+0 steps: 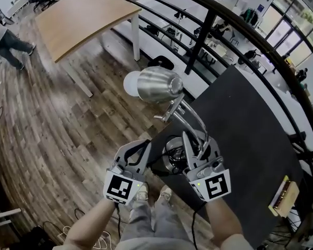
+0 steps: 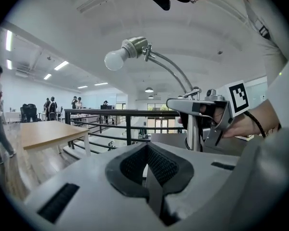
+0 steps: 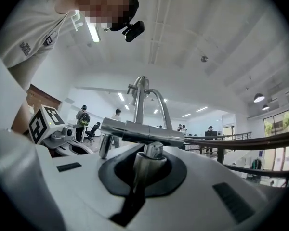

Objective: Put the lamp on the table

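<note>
The lamp (image 1: 155, 84) has a chrome shade, a white bulb (image 1: 130, 83) and a curved chrome arm running down to a round base (image 1: 173, 154) at the near left corner of the black table (image 1: 245, 119). I cannot tell whether the base rests on the tabletop. My right gripper (image 1: 197, 142) is shut on the lamp's chrome post (image 3: 151, 159), just above the base. My left gripper (image 1: 137, 149) hangs beside the base on its left, shut with nothing between its pads (image 2: 160, 166). In the left gripper view the lamp's bulb (image 2: 114, 59) rises above the right gripper (image 2: 202, 110).
A black railing (image 1: 208, 27) runs behind the table. A wooden table (image 1: 83, 14) stands at the far left on the plank floor, with a person (image 1: 5, 40) walking beyond it. A small wooden block (image 1: 284, 196) lies at the black table's right edge. Cables trail by my feet.
</note>
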